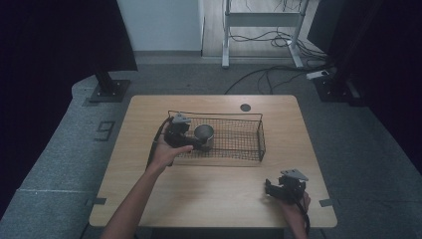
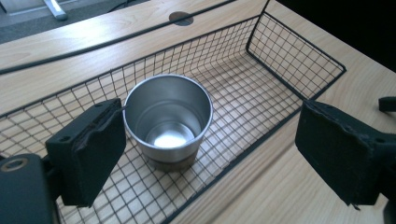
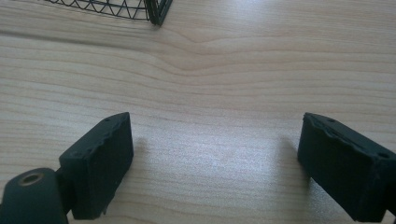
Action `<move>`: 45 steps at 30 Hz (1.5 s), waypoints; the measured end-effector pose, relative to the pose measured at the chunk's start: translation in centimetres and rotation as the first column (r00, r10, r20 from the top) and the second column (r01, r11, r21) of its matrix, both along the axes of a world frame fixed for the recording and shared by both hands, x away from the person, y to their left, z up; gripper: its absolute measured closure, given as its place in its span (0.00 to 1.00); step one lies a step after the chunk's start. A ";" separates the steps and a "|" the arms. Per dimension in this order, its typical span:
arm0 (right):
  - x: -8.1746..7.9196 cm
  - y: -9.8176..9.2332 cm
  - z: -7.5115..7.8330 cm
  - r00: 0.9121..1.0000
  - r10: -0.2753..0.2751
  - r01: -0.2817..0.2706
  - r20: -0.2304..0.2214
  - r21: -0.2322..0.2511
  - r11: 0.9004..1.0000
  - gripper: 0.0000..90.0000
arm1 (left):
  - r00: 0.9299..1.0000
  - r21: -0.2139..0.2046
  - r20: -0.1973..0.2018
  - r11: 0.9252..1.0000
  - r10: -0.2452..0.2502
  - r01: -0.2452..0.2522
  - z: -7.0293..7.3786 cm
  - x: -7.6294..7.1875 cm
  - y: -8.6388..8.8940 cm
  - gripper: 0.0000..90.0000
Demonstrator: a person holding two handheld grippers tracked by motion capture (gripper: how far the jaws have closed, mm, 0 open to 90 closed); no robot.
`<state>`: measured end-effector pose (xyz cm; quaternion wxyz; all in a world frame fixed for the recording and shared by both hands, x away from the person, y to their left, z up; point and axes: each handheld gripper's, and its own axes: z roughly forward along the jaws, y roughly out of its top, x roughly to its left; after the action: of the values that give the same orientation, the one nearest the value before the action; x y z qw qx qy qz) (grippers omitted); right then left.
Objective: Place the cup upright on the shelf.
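My left gripper (image 2: 212,154) hangs over the left end of the wire basket (image 2: 299,60) on the worktop (image 1: 149,189) with jaws spread — clear of the steel cup (image 2: 168,119) standing upright inside that end — while my right gripper (image 3: 215,163), released too, rests near the worktop's front right corner.

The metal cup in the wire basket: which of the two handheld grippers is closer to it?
Left. The left gripper hangs open right beside the metal cup at the wire basket; the right gripper sits open near the table's front corner.
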<state>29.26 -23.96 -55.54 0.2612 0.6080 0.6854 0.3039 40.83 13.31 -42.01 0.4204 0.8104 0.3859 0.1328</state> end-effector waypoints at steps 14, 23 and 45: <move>0.0 0.0 0.0 1.000 -0.002 0.002 -0.001 0.001 1.000 0.12 | 0.998 -0.010 0.056 0.999 -0.031 0.032 -2.6 -5.8 3.9 0.12; -0.1 0.0 0.0 1.000 -0.004 0.004 -0.001 0.002 1.000 0.12 | 0.999 0.006 0.029 0.999 -0.038 0.038 -5.7 -8.3 5.3 0.12; 0.0 0.1 0.0 1.000 -0.005 0.005 0.002 0.000 1.000 0.13 | 1.000 -0.035 0.006 0.999 0.008 -0.008 -8.7 -10.9 6.0 0.14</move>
<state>29.26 -23.85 -55.52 0.2628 0.6095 0.6836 0.3036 29.89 19.28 -50.68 0.4353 0.8009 0.3902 0.1301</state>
